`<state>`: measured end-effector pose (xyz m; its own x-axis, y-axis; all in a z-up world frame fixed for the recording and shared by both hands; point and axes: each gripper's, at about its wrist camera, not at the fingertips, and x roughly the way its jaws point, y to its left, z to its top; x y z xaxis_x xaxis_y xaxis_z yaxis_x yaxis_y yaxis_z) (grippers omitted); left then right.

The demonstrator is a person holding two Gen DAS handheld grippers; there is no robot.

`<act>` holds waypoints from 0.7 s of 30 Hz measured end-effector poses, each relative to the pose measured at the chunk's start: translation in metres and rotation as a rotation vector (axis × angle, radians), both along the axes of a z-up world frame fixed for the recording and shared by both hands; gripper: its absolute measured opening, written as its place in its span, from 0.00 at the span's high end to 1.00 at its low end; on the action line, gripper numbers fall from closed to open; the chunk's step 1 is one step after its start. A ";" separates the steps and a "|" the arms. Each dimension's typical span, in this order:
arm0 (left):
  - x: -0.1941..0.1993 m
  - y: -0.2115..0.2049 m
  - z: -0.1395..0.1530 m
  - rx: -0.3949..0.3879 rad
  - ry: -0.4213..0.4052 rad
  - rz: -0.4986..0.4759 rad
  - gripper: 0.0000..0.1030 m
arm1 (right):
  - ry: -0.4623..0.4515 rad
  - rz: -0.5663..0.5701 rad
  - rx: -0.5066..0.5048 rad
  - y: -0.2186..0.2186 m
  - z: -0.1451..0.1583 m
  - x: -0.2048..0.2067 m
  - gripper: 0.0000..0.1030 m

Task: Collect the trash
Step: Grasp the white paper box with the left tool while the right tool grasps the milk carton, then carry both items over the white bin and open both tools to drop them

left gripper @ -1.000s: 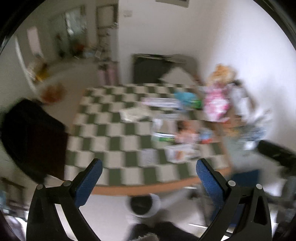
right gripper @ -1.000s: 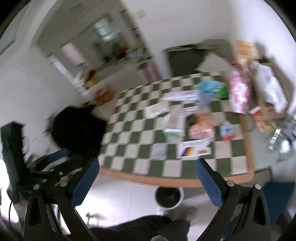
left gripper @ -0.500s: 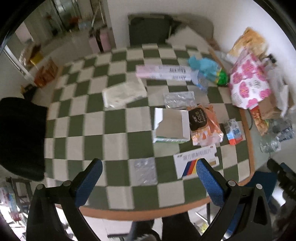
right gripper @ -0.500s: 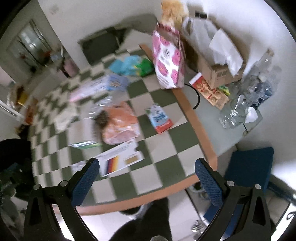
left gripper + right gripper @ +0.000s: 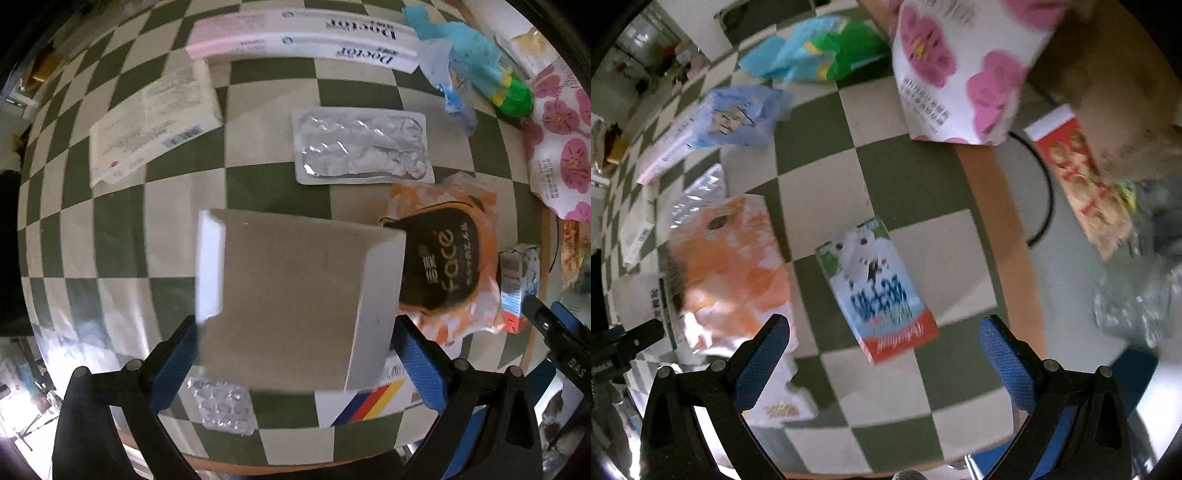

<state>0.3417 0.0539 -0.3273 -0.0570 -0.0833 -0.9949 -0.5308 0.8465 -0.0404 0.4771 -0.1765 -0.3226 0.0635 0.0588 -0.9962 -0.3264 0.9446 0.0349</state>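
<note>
Trash lies on a green-and-white checked table (image 5: 258, 184). In the left wrist view my left gripper (image 5: 295, 365) is open just above a flat grey-white carton (image 5: 295, 295), its fingers either side of the near end. Around it lie a foil blister sheet (image 5: 362, 147), an orange snack bag (image 5: 443, 269), a long pink-white box (image 5: 295, 37) and a small blister pack (image 5: 221, 406). In the right wrist view my right gripper (image 5: 882, 354) is open just above a small milk carton (image 5: 875, 288), with the orange bag (image 5: 727, 266) at its left.
A pink-flowered bag (image 5: 960, 66) and a cardboard box (image 5: 1108, 74) stand at the table's right edge. Blue and green wrappers (image 5: 812, 55) lie at the back. Clear plastic bottles (image 5: 1145, 277) sit on a grey surface at the right. A paper sheet (image 5: 147, 122) lies left.
Both grippers have come down from high above the floor and table edge to close over the table. The left is now over the grey carton, the right over the milk carton.
</note>
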 end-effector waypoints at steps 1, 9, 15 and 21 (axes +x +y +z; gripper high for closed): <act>0.001 0.000 -0.002 0.004 0.007 0.002 0.05 | 0.010 0.013 -0.010 0.003 -0.010 0.004 0.00; 0.001 0.007 0.007 0.056 -0.042 0.015 0.18 | 0.006 0.076 -0.060 0.019 -0.043 0.014 0.33; -0.001 0.002 0.035 0.123 -0.072 0.017 0.18 | -0.038 0.080 -0.052 0.027 -0.038 0.016 0.44; -0.016 -0.005 0.062 0.219 -0.123 0.036 0.18 | -0.065 0.062 -0.015 0.026 -0.015 0.011 0.44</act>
<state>0.3253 0.0494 -0.2650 0.0648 0.1347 -0.9888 -0.5635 0.8227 0.0752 0.4880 -0.1506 -0.3374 0.1244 0.0497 -0.9910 -0.3851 0.9229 -0.0020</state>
